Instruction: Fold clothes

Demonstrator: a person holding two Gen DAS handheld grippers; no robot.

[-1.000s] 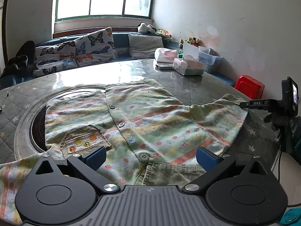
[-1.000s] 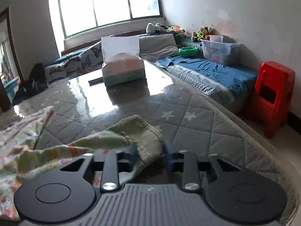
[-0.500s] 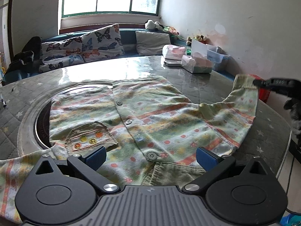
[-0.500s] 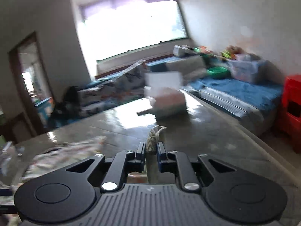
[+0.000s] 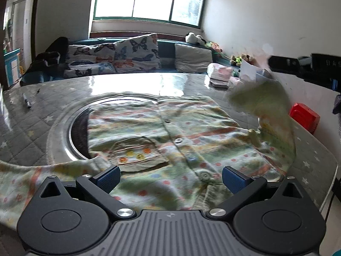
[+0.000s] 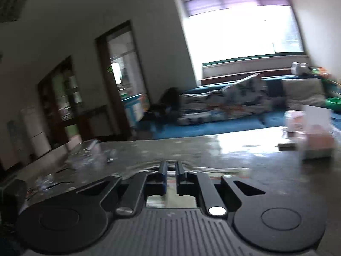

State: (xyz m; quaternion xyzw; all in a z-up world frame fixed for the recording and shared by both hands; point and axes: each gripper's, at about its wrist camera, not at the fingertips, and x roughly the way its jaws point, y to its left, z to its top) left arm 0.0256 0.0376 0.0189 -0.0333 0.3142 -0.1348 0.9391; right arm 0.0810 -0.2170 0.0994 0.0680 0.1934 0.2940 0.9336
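Observation:
A child's green striped, dotted shirt (image 5: 181,132) with a buttoned front and a chest pocket lies spread on the round table (image 5: 42,117). My left gripper (image 5: 170,177) hovers open just above its near hem, with nothing between the blue pads. The shirt's right sleeve (image 5: 266,98) is lifted off the table and hangs blurred from my right gripper (image 5: 271,61) at the upper right. In the right wrist view my right gripper (image 6: 170,168) has its jaws closing to a thin slit, and the cloth is mostly hidden beneath them.
A round metal ring (image 5: 70,123) is set into the table under the shirt's left side. A pen (image 5: 27,102) lies at the far left, tissue boxes (image 5: 219,74) at the far right. A red stool (image 5: 304,117) stands off the table's right edge.
My right gripper shut on the right sleeve cuff and swung up and leftward, lifting the sleeve off the table. My left gripper drifted slightly and stays open over the hem.

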